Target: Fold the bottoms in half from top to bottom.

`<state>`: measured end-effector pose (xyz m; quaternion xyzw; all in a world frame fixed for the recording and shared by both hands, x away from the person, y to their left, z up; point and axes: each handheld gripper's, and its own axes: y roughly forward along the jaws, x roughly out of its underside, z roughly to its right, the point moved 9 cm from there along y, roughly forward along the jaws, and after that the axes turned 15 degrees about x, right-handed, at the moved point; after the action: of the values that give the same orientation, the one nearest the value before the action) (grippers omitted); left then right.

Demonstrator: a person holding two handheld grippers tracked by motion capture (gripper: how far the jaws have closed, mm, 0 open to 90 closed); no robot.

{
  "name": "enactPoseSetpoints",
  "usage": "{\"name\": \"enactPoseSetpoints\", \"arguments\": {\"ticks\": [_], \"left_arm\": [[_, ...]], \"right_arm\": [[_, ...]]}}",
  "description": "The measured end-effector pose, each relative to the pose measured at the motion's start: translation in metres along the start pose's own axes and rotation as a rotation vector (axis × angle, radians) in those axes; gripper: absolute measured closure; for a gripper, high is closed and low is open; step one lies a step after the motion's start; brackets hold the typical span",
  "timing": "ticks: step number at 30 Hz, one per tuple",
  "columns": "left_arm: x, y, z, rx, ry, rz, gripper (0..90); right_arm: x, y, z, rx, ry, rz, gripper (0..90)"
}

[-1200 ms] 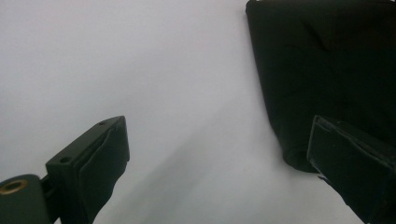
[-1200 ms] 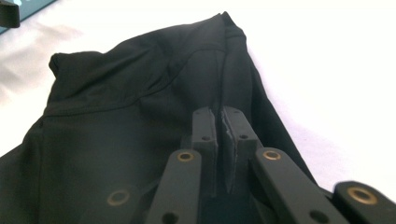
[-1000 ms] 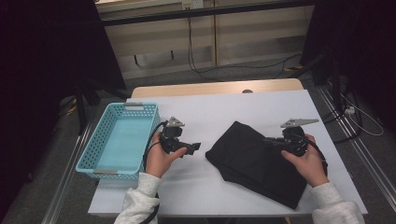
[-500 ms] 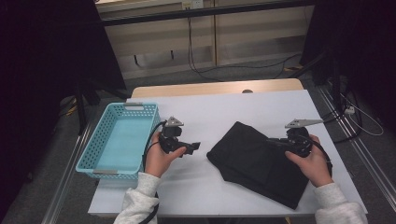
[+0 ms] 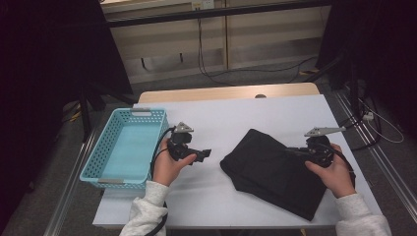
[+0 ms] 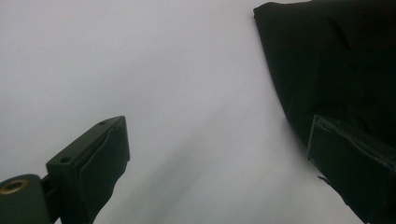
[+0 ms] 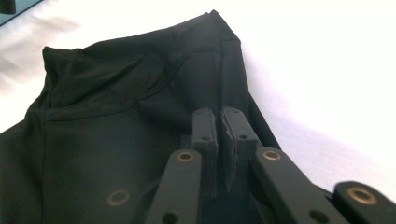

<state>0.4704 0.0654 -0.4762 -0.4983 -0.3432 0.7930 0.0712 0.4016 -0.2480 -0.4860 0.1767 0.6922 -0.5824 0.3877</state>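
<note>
Both tongs are over the white table (image 5: 236, 118). Right gripper (image 5: 295, 151) sits with its jaws pressed together over the right-hand side of the folded black fabric garment (image 5: 275, 172); seen along its own jaws in the right gripper view (image 7: 219, 140), the pads meet with barely a slit between them and look to pinch a raised seam or fold of the cloth, though whether fabric is really caught there is hard to make out. Left gripper (image 5: 204, 154) hangs released, jaws wide apart with bare table between them, just short of the garment's left edge; in the left gripper view (image 6: 215, 163) the black cloth (image 6: 336, 60) lies beyond the far jaw.

The garment lies on the right half of the table, nearer the front edge than the back, well apart from the light blue perforated plastic basket (image 5: 110, 150) at the left edge. That basket holds nothing.

Judging from this, the work is in its early part: the cloth looks partly folded into a rough slab, and any tidying, further folding or moving to the basket is not yet done.

Its long axis runs diagonally, from the table's middle toward the front right corner, the narrower end pointing back-left.
</note>
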Motion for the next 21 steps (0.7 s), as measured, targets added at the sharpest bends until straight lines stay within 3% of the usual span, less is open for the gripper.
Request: {"name": "enactPoseSetpoints", "arguments": {"ticks": [21], "left_arm": [[-0.006, 0.010, 0.004, 0.025, 0.006, -0.010, 5.7]], "right_arm": [[0.010, -0.016, 0.013, 0.026, 0.010, -0.001, 84.3]]}}
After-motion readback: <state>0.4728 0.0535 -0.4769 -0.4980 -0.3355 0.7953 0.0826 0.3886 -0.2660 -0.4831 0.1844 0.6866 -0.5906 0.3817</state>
